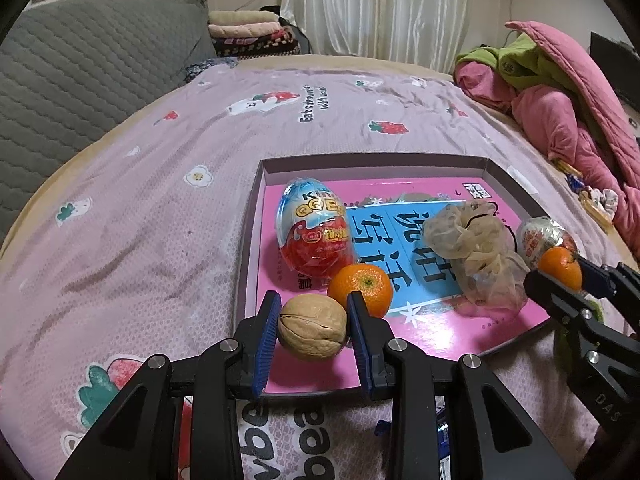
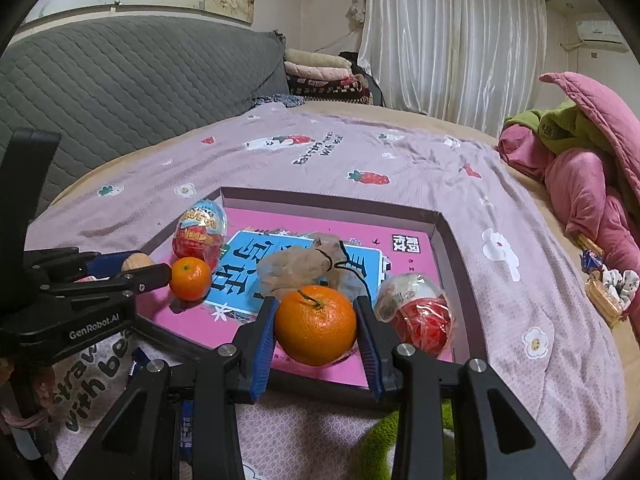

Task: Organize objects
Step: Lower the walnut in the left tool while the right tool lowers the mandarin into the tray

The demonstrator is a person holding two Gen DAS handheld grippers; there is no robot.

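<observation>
A shallow pink box tray point(image 1: 504, 184) point(image 2: 444, 240) lies on the bed. My left gripper point(image 1: 314, 322) is shut on a walnut point(image 1: 312, 328) point(image 2: 136, 261) over the tray's near left corner. My right gripper point(image 2: 316, 326) point(image 1: 560, 274) is shut on a tangerine point(image 2: 315, 324) point(image 1: 559, 267) over the tray's near right side. Inside the tray sit another tangerine point(image 1: 360, 289) point(image 2: 190, 278), a blue-and-red chocolate egg point(image 1: 314, 234) point(image 2: 200, 236), a second wrapped egg point(image 2: 420, 316) point(image 1: 544, 240) and a beige gauzy scrunchie point(image 1: 476, 252) point(image 2: 304, 264).
The tray rests on a pink strawberry-print sheet point(image 1: 160, 200) point(image 2: 520, 320). A grey quilted headboard point(image 1: 80, 80) stands at the left. Pink and green bedding point(image 1: 560, 92) point(image 2: 588, 152) is piled at the right, with small snacks point(image 2: 604, 288) beside it. Folded blankets point(image 1: 248, 34) lie by the curtain.
</observation>
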